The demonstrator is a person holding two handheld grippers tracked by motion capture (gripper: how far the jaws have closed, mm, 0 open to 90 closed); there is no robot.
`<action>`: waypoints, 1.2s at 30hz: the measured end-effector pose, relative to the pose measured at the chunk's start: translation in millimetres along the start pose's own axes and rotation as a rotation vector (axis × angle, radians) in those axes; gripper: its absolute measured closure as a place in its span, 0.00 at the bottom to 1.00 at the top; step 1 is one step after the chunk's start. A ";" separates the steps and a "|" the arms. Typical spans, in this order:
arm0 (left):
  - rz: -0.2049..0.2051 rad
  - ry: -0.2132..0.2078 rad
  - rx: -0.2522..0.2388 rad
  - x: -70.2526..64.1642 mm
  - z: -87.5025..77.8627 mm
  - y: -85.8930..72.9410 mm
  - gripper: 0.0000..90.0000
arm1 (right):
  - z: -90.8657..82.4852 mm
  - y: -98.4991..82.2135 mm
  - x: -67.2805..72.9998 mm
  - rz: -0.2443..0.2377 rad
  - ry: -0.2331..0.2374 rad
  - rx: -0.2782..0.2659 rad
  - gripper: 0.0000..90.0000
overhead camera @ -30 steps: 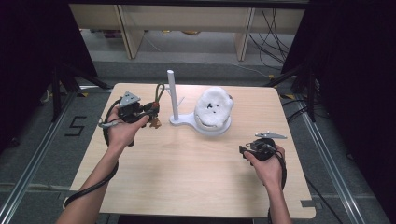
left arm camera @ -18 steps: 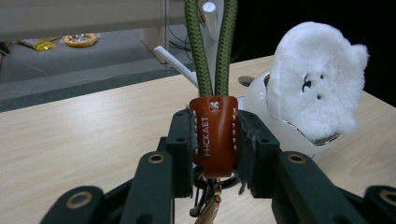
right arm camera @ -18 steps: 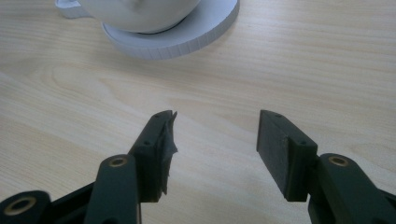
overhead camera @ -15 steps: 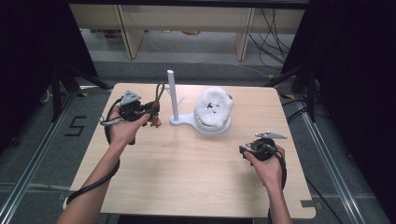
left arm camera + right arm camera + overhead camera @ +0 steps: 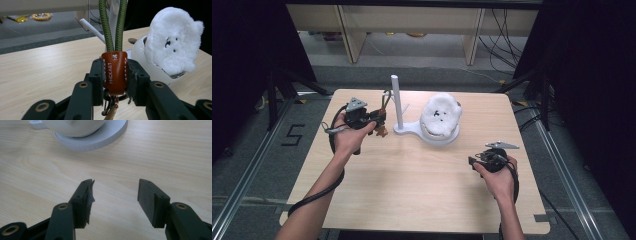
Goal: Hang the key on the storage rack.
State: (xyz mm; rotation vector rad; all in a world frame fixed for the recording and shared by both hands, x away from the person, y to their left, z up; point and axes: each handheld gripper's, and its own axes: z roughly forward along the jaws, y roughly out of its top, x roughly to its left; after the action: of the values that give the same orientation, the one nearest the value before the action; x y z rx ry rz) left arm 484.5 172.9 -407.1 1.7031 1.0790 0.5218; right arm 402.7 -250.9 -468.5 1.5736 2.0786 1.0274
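My left gripper [image 5: 114, 75] is shut on the brown leather tab [image 5: 114, 72] of a keychain; a green cord loop [image 5: 112, 25] rises from the tab and metal rings hang below it. In the high view that left gripper [image 5: 381, 120] is held at the table's left, close to the white upright post [image 5: 396, 100] of a stand. A fluffy white bear-face item [image 5: 440, 113] lies on the stand's round base [image 5: 442, 137], also seen as white fluff [image 5: 172, 42]. My right gripper [image 5: 115, 195] stands open above bare wood, and at the right of the table [image 5: 473, 161].
The wooden table [image 5: 412, 185] has free room in its middle and front. A thin white peg [image 5: 92, 28] slants off the stand's post. Shelves and cables stand on the floor beyond the far edge. Dark frames flank both sides.
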 end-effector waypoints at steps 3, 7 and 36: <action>0.000 0.001 0.004 -0.1 1.8 -0.6 0.75 | 0.5 -0.5 -1.2 -0.020 -0.003 -0.004 0.52; 0.003 0.003 0.008 -0.3 5.5 -1.8 0.75 | 0.1 -0.2 -0.1 -0.006 -0.004 0.002 0.52; 0.017 0.028 0.036 -4.0 31.1 -8.6 0.74 | 0.0 -0.8 -0.8 -0.009 -0.004 0.007 0.52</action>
State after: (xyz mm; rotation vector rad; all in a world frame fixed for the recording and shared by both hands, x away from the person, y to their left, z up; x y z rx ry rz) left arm 502.4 154.1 -426.6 1.7426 1.1001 0.5413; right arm 402.4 -251.7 -469.3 1.5670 2.0867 1.0139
